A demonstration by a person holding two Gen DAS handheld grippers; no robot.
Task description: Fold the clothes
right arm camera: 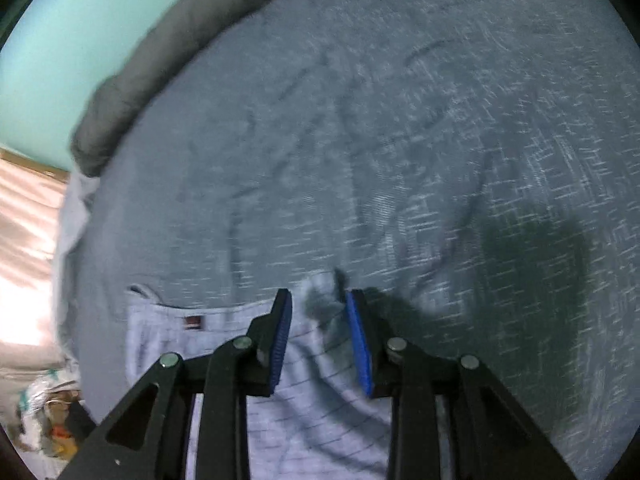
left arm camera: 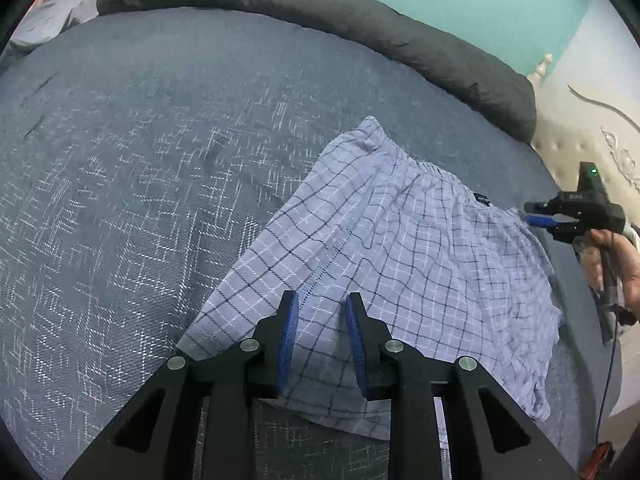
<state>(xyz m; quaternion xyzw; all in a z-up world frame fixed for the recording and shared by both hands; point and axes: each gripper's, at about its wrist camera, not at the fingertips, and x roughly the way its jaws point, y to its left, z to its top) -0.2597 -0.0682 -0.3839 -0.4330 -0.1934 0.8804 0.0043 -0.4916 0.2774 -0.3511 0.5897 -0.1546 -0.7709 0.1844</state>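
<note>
Checked shorts (left arm camera: 392,248) lie spread on the bed (left arm camera: 140,160), unfolded. Left tongs (left arm camera: 322,336) hover apart over their hem, right tongs (right arm camera: 318,336) apart at the waistband; folding remains.

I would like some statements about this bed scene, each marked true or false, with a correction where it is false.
1. The checked shorts lie on a blue-grey bedspread. True.
2. The left gripper is clamped on the fabric. False: its jaws stand apart above the shorts, and nothing is pinched between them.
3. A dark grey rolled blanket lies along the far edge of the bed. True.
4. The shorts are plain white. False: they are pale blue with dark and white check lines.
5. In the left wrist view, the right gripper is at the waistband end of the shorts. True.
6. The wall behind the bed is red. False: it is turquoise.
</note>
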